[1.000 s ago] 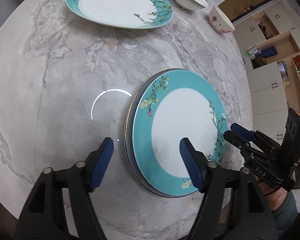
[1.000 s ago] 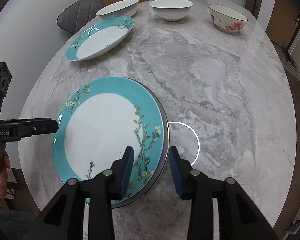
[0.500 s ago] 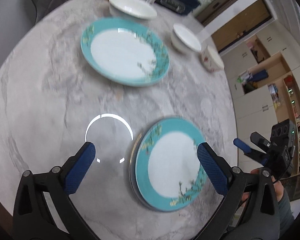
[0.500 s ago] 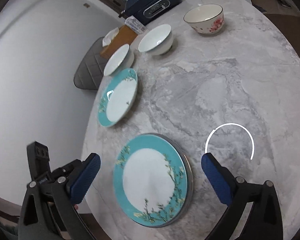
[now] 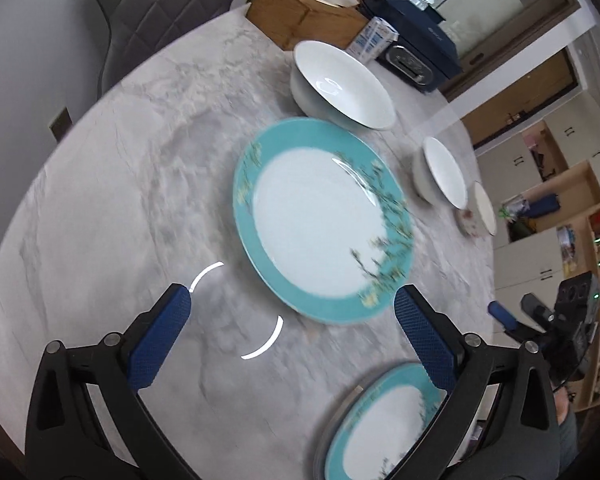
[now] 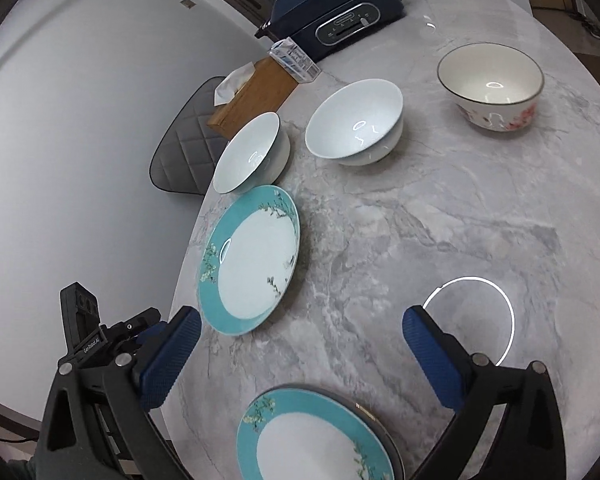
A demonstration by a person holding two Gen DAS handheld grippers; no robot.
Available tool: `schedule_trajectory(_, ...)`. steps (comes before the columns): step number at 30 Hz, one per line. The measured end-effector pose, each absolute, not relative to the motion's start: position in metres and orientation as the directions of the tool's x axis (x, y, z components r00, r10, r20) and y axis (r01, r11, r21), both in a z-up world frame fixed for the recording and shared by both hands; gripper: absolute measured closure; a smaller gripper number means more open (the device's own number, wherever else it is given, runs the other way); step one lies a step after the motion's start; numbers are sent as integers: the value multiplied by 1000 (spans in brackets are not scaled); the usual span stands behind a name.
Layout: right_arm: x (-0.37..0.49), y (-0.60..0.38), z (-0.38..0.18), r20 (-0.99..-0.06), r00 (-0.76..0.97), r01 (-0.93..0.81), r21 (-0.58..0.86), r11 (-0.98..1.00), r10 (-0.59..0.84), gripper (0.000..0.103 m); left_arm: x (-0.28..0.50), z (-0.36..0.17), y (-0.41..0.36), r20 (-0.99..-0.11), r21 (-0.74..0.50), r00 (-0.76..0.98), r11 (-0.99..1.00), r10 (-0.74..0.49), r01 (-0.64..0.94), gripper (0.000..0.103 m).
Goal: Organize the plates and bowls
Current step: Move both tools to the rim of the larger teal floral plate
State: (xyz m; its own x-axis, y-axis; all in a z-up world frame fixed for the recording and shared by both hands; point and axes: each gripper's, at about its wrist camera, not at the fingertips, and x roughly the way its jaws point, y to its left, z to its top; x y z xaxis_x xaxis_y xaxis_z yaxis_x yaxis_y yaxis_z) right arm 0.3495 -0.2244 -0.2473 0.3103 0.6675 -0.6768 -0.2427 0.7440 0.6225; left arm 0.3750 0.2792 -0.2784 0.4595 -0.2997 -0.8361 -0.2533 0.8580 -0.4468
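Note:
A teal-rimmed floral plate [image 5: 324,220] lies alone on the marble table [image 5: 120,184]; it also shows in the right wrist view [image 6: 252,264]. A second teal plate [image 6: 320,440] tops a stack near the front edge, also in the left wrist view [image 5: 384,428]. Two white bowls [image 6: 356,124] [image 6: 252,152] and a floral bowl [image 6: 492,84] stand at the back. My left gripper [image 5: 292,336] is open and empty, just short of the lone plate. My right gripper [image 6: 300,344] is open and empty above the stack.
A wooden tissue box [image 6: 256,92], a small carton [image 6: 294,60] and a dark blue appliance [image 6: 340,12] stand at the table's far end. A grey quilted chair [image 6: 184,152] is beside the table. Shelves and cabinets [image 5: 552,208] are to the right.
Both grippers have opened wide and pulled up and back from the stacked plate. The left view has swung toward the lone teal plate, the right toward the bowls.

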Motion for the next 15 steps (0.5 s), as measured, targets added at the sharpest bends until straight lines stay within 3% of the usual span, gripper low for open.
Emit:
schedule_trajectory(11,425,-164,-288,-738,229,-235,591,772,635,1,442,-311,290,-892,-358,366,907,-263,-221,0)
schedule_trajectory(15,434,-147,-305,-741,174,-231,609,759,648,17,455,-325,293,-902,-375,321,894,-290,-246,1)
